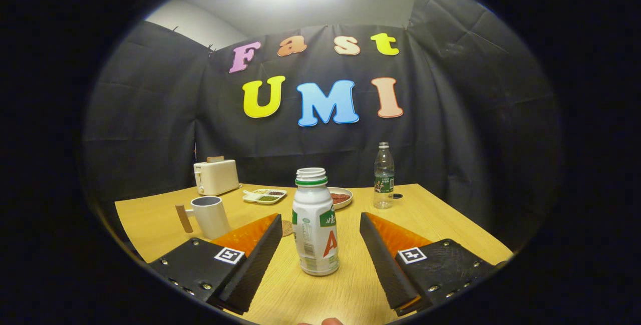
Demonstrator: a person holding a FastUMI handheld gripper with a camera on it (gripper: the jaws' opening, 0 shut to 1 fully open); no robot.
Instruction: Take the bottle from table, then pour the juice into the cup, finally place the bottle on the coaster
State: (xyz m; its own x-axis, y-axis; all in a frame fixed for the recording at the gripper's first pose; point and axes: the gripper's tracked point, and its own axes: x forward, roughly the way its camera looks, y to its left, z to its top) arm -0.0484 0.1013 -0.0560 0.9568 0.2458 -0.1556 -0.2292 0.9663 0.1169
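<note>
Lower centre: my gripper [319,245] spread wide around the uncapped bottle [315,225], no contact | desk [150,225] | cup [209,215] at left | grasp, pour, coaster [286,228] placement all ahead

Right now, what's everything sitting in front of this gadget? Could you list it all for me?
Juice bottle: one, white with green collar, uncapped, upright on the table between the fingers.
Cup: one, pale with wooden handle, beyond the left finger.
Coaster: one, brown, partly hidden behind the juice bottle.
Toaster: one, cream, far left.
Divided tray: one, white, behind the cup.
Plate: one, reddish contents, behind the juice bottle.
Water bottle: one, clear, far right.
Table: one, light wood.
Gripper: one, fingers open, either side of the juice bottle, not touching.
</note>
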